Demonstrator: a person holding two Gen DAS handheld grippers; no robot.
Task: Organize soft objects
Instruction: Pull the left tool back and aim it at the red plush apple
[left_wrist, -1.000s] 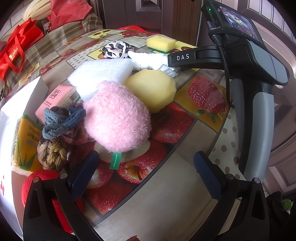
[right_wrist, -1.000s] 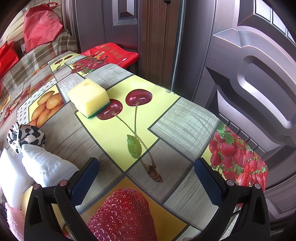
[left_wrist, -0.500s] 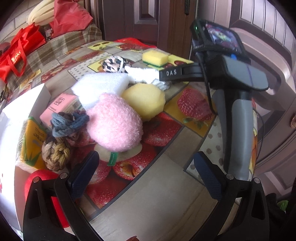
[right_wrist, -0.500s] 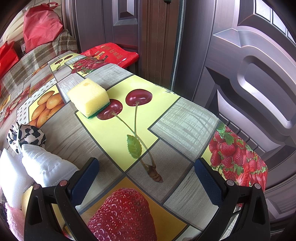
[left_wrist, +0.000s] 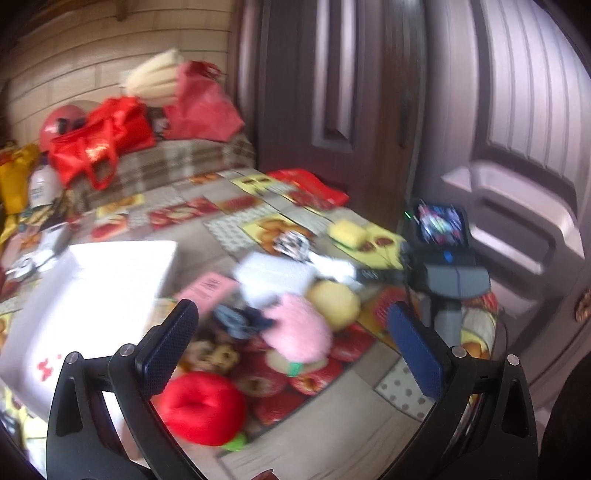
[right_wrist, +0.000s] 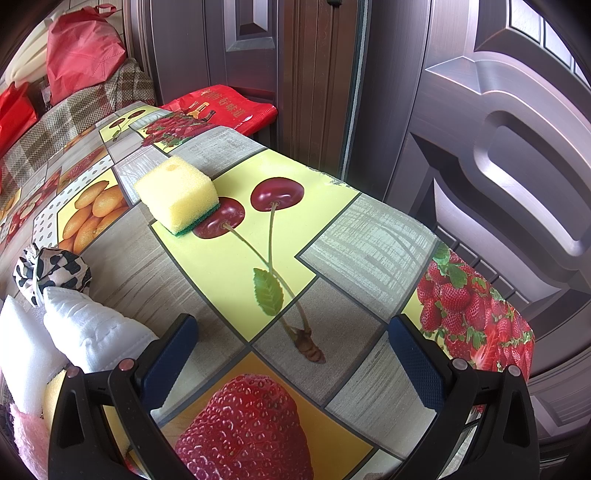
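Observation:
The left wrist view is blurred. My left gripper (left_wrist: 291, 345) hangs open and empty above a heap of soft things: a pink fluffy ball (left_wrist: 301, 330), a yellow sponge ball (left_wrist: 334, 304), a red plush (left_wrist: 201, 408), a blue-grey scrunchie (left_wrist: 240, 321), a braided rope knot (left_wrist: 210, 354), white foam (left_wrist: 273, 277). The other gripper's body (left_wrist: 448, 277) rests at the heap's right. My right gripper (right_wrist: 293, 363) is open and empty, low over the fruit-print tablecloth (right_wrist: 354, 240). Ahead of it sit a yellow-green sponge (right_wrist: 177, 199), a black-white scrunchie (right_wrist: 51, 271) and a white padded cloth (right_wrist: 92, 332).
A white open box (left_wrist: 92, 291) stands left of the heap, a pink packet (left_wrist: 205, 288) beside it. Red bags (left_wrist: 107, 138) lie on a checked couch behind the table. Dark panelled doors (right_wrist: 498, 147) rise close behind the table's far and right edges.
My left gripper has pulled back and risen, so the heap looks smaller and the white box and couch come into view. The right gripper has stayed still.

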